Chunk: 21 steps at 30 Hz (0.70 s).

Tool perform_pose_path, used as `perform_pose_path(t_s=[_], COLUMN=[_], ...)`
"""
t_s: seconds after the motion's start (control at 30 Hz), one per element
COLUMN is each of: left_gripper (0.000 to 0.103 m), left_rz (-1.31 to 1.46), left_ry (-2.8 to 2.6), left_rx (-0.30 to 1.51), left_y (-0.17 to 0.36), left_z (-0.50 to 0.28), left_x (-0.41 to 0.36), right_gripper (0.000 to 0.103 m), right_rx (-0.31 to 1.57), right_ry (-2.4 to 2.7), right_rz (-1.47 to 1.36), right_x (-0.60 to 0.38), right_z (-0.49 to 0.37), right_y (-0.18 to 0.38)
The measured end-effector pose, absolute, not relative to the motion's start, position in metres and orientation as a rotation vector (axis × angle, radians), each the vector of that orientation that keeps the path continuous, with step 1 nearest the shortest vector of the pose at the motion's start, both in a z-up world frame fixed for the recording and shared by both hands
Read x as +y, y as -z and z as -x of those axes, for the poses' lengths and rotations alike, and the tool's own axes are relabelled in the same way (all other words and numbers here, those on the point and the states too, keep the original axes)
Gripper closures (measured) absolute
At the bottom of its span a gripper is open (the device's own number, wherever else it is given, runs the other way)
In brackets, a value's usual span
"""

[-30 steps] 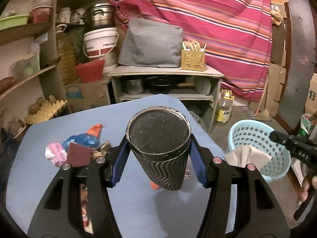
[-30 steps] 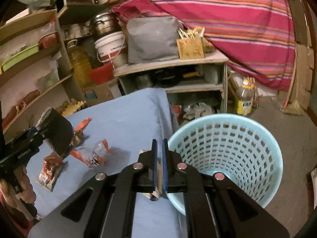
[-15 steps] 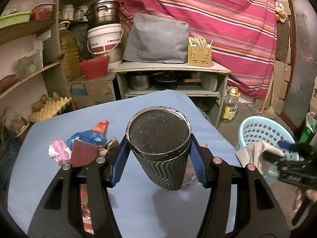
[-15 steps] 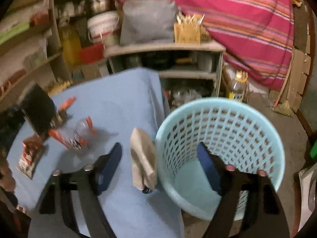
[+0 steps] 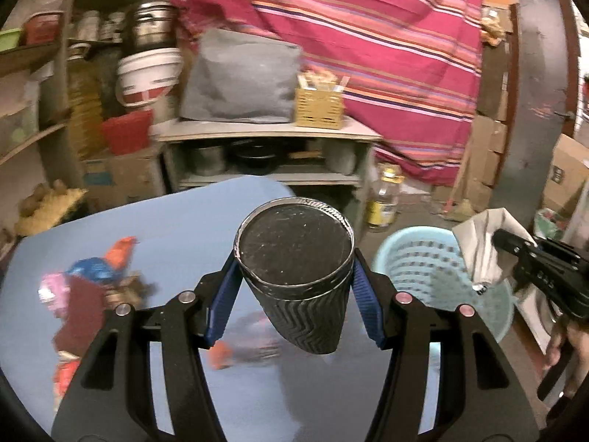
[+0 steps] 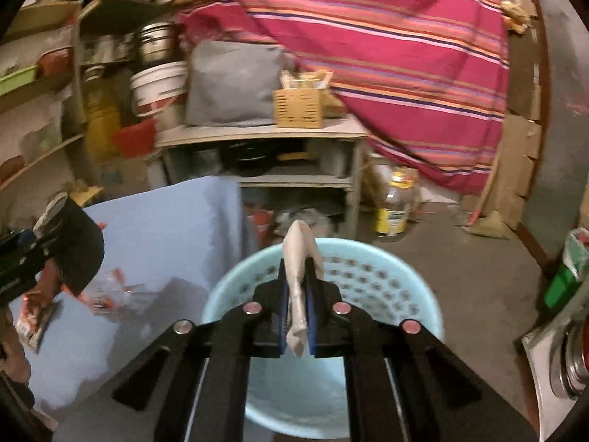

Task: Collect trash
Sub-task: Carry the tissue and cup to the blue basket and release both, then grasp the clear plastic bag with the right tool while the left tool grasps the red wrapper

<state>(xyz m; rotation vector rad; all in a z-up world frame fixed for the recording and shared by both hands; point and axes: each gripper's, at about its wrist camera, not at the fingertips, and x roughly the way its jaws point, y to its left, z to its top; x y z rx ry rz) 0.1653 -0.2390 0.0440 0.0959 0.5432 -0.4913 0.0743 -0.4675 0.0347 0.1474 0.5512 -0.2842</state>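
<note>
The left gripper (image 5: 294,287) is clenched about halfway on one black paper cup (image 5: 294,258) with a zigzag-ribbed sleeve; both blue pads (image 5: 224,294) press its sides, and its bottom faces the camera while it hangs tilted above the blue table (image 5: 176,228). To the left of this gripper, on the table, lies a blurred heap of wrappers (image 5: 88,280): one pink, one blue, one orange and one dark red piece can be told apart, with more beneath the left finger too smeared to count. Under the cup sits a clear plastic wrapper (image 5: 250,342) with orange ends.

To the right of the left gripper, beside the table, stands one pale blue basket (image 5: 441,258) on the floor.

The right gripper (image 6: 296,309) hangs directly over that basket (image 6: 405,287). Its jaws are closing, nearly together, with one crumpled beige paper napkin (image 6: 298,258) pinched between the blue pads and sticking out ahead of the fingertips.
</note>
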Motion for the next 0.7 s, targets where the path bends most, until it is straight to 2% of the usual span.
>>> perform_pose_path(t_s=[0.4,0.47,0.5,0.7], left_gripper=[0.045,0.033,0.022,0.013], left_rz=[-0.14,-0.152,-0.153,-0.138], left_ry=[0.669,0.673,0.675,0.664], left_rx=[0.622,0.621,0.624,0.601], left_y=[-0.014,-0.012,-0.012,-0.024], left_z=[-0.16,-0.163,-0.165,-0.167], left_x=[-0.359,-0.372,-0.376,-0.371], right_gripper=[0.095,0.095,0.095,0.095], right_rx=[0.569,0.573,0.574,0.594], right_ry=[0.325,0.326,0.325,0.311], right_rz=[-0.305,-0.313,-0.318,-0.313], right_x=[-0.533,-0.535,-0.536,-0.533], right_z=[-0.062,-0.063,-0.064,-0.071], right_y=[-0.017,-0.015,-0.014,-0.01])
